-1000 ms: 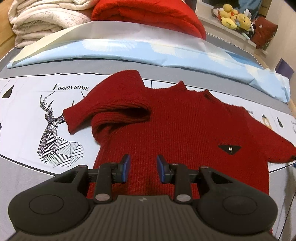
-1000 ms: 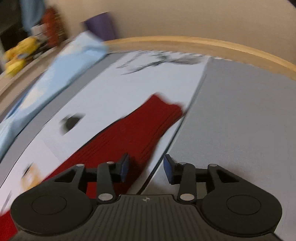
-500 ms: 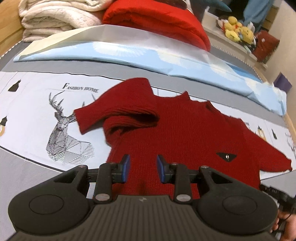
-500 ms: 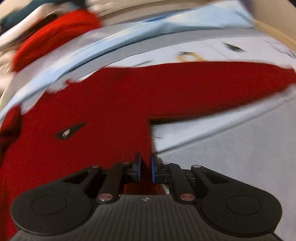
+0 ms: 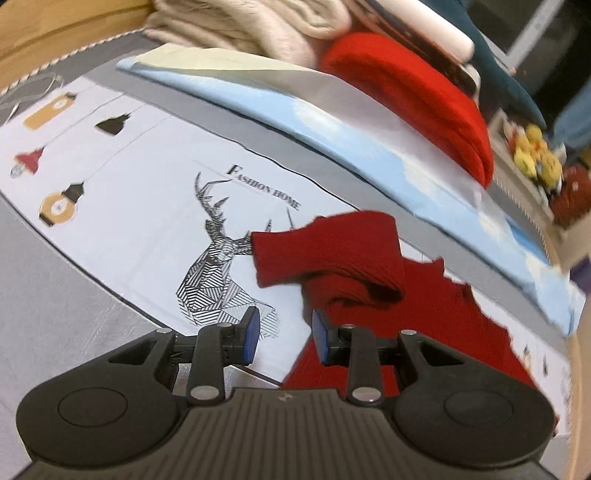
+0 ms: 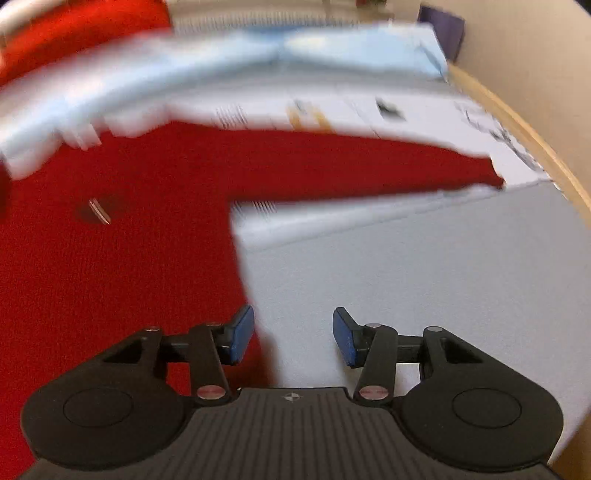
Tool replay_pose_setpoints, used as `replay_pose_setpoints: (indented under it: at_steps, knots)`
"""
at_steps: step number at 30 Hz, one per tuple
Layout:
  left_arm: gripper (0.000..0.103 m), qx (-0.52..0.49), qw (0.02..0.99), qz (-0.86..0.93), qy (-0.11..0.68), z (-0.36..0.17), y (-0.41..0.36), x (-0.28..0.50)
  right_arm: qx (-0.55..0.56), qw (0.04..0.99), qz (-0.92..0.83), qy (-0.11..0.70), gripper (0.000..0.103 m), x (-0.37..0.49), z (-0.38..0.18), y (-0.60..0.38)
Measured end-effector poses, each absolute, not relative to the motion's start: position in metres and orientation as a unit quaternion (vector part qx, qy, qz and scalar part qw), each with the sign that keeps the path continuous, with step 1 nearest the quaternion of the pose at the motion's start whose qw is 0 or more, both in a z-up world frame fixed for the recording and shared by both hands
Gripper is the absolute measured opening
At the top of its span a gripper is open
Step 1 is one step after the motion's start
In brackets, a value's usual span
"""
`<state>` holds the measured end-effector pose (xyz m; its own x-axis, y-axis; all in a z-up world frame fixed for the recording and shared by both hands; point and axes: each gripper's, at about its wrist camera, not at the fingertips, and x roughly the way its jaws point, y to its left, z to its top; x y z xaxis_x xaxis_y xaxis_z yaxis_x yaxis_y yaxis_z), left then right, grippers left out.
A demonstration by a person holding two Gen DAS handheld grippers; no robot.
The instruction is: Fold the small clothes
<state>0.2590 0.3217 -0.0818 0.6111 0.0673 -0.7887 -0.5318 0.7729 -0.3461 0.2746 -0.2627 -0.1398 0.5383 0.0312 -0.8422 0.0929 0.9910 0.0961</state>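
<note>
On our left gripper [image 5: 282, 335] the blue-padded fingers [image 5: 250, 334] stand wide apart with nothing between them. They hover over the printed bed sheet [image 5: 147, 206]; the right-hand pad sits over the near left edge of the red sweater [image 5: 424, 325], the left-hand pad over the deer print [image 5: 218, 266]. Whether either pad touches the cloth we cannot tell. Just beyond the fingers the sweater's sleeve [image 5: 325, 251] is folded back across the body, its cuff lying on the deer's head.

Our right gripper [image 6: 293, 334] also has its fingers [image 6: 242, 334] spread wide, holding nothing. The left pad lies over the sweater's [image 6: 122, 258] right side edge, the right pad over the plain grey sheet [image 6: 424, 266]. Farther out, the other sleeve [image 6: 388, 166] stretches flat toward the right, its cuff near the bed's wooden edge [image 6: 535, 147]. This view is blurred.

Behind the sweater lies a pale blue folded cover [image 5: 369, 136], and past it a bright red blanket [image 5: 413, 92], cream bedding [image 5: 258, 26] and yellow plush toys [image 5: 535, 155]
</note>
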Motion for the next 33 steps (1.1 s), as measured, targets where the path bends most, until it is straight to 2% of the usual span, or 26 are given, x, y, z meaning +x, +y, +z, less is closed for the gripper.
replay_pose_setpoints:
  at_steps: [4, 6, 8, 11, 14, 15, 22, 27, 28, 29, 30, 33]
  knots:
    - [0.034, -0.346, 0.838, 0.177, 0.382, -0.092, 0.337, 0.253, 0.109, 0.900, 0.065, 0.417, 0.059, 0.278, -0.088, -0.217]
    - [0.034, -0.374, 0.830, 0.177, 0.375, -0.103, 0.340, 0.255, 0.118, 0.910, 0.107, 0.384, 0.064, 0.279, -0.077, -0.198]
    - [0.034, -0.412, 0.816, 0.171, 0.368, -0.119, 0.342, 0.257, 0.116, 0.914, 0.137, 0.365, 0.064, 0.277, -0.081, -0.181]
    - [0.035, -0.488, 0.782, 0.169, 0.349, -0.146, 0.348, 0.261, 0.080, 0.892, 0.136, 0.424, 0.064, 0.288, -0.105, -0.159]
    - [0.048, -0.556, 0.751, 0.169, 0.314, -0.168, 0.355, 0.271, 0.089, 0.870, 0.182, 0.449, 0.064, 0.299, -0.132, -0.143]
    - [0.049, -0.577, 0.739, 0.171, 0.302, -0.176, 0.357, 0.275, 0.076, 0.866, 0.186, 0.459, 0.063, 0.301, -0.139, -0.137]
    - [0.052, -0.646, 0.691, 0.175, 0.271, -0.227, 0.361, 0.309, 0.024, 0.828, 0.228, 0.512, 0.064, 0.308, -0.161, -0.114]
    - [0.052, -0.653, 0.688, 0.176, 0.264, -0.247, 0.363, 0.336, 0.006, 0.814, 0.237, 0.530, 0.064, 0.312, -0.170, -0.111]
    - [0.050, -0.648, 0.693, 0.174, 0.265, -0.249, 0.365, 0.341, 0.008, 0.813, 0.236, 0.533, 0.064, 0.315, -0.173, -0.110]
    - [0.034, -0.638, 0.700, 0.179, 0.268, -0.247, 0.367, 0.342, 0.008, 0.812, 0.235, 0.534, 0.064, 0.315, -0.174, -0.107]
    - [0.013, -0.621, 0.711, 0.191, 0.267, -0.243, 0.371, 0.341, 0.009, 0.812, 0.235, 0.535, 0.064, 0.317, -0.174, -0.106]
    - [0.009, -0.500, 0.782, 0.259, 0.268, -0.201, 0.391, 0.335, 0.003, 0.813, 0.233, 0.533, 0.064, 0.319, -0.175, -0.103]
